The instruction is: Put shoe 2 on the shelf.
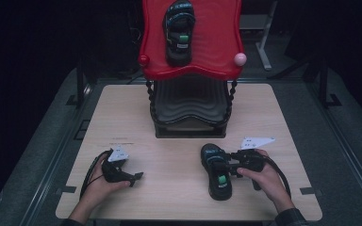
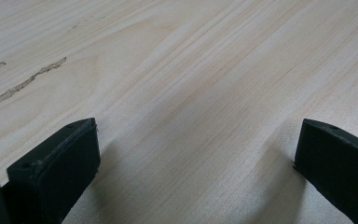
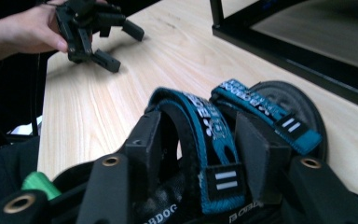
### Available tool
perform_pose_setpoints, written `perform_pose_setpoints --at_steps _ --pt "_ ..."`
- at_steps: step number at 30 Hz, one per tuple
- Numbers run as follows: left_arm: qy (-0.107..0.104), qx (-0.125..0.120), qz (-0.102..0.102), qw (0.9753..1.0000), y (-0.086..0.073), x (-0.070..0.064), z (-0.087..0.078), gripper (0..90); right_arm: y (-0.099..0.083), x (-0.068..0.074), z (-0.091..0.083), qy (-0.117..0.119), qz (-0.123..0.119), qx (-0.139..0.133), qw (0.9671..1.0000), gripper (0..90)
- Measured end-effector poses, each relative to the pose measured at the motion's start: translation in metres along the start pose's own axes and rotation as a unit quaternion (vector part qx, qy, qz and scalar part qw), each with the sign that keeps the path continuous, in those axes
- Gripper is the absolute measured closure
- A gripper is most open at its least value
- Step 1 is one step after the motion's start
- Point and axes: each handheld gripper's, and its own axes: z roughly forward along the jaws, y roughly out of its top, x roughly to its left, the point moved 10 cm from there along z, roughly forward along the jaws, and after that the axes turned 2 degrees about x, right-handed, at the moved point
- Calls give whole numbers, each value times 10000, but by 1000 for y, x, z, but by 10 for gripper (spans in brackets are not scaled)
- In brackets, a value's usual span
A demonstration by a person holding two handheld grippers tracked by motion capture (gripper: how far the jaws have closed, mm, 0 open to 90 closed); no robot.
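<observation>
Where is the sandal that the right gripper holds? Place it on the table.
In the high view the sandal lies on the table right of centre, near the front edge and before the black stand, with the right gripper clamped on its strap.

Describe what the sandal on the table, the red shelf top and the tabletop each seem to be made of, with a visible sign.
Sandal on the table: likely woven fabric straps, teal with printed lettering, on a black rubbery-looking sole. Red shelf top: probably glossy moulded plastic, given its shine and wavy edge. Tabletop: pale wood or wood-look laminate, matte, with grain lines in the left gripper view.
</observation>
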Motion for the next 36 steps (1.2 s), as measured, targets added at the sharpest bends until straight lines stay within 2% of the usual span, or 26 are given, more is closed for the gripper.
perform_pose_setpoints --at_steps 4,8,12,16,29,36 --pt "1 1 0 10000 0 0 0 0 1 -2 3 25 21 -45 10000 612" --pt "-4 0 4 10000 0 0 0 0 2 -2 1 157 98 -138 9997 658" --pt "-12 -4 9 10000 0 0 0 0 2 1 0 294 173 -183 9992 666" --pt "-12 -4 11 10000 0 0 0 0 6 3 -5 399 294 -357 9981 668" --pt "-15 8 15 10000 0 0 0 0 29 13 -44 249 228 -965 9948 670" --pt "-12 10 16 10000 0 0 0 0 46 11 -70 118 204 -1363 9904 670"
